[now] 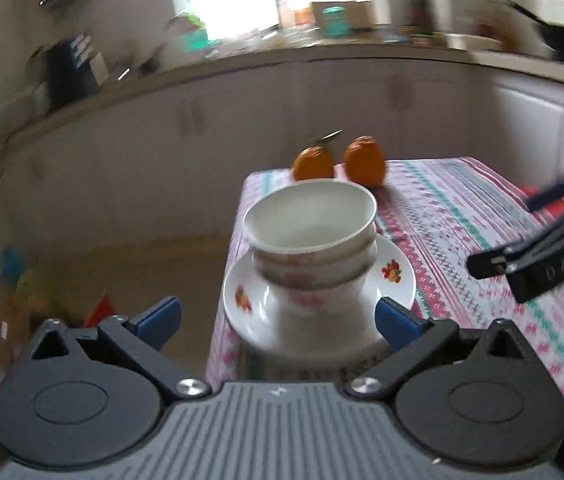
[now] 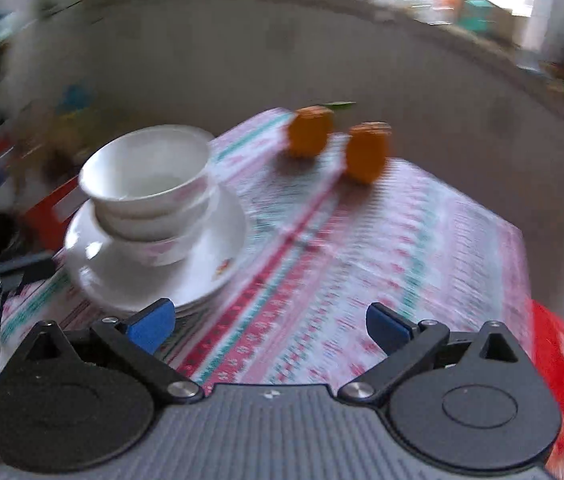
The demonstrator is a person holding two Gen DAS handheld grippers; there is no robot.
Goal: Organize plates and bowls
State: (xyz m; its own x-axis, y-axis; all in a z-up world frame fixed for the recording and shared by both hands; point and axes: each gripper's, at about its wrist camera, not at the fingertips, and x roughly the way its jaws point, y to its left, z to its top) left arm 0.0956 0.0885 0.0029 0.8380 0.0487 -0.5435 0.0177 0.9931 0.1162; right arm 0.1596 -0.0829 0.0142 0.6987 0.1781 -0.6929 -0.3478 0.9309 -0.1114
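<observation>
A stack of white bowls (image 1: 313, 240) with pink flowers stands on white plates (image 1: 254, 312) with fruit prints, at the near left corner of a small table. The stack of bowls (image 2: 150, 184) and plates (image 2: 206, 264) also shows at the left in the right wrist view. My left gripper (image 1: 278, 320) is open and empty, its blue pads either side of the plates, just short of them. My right gripper (image 2: 270, 326) is open and empty above the cloth, right of the plates. It also shows in the left wrist view (image 1: 521, 232).
Two oranges (image 1: 337, 162) sit at the table's far edge behind the stack. The table wears a pink and green patterned cloth (image 1: 461, 232). A kitchen counter (image 1: 242, 64) with clutter runs behind. A red object (image 2: 561, 360) lies at the right.
</observation>
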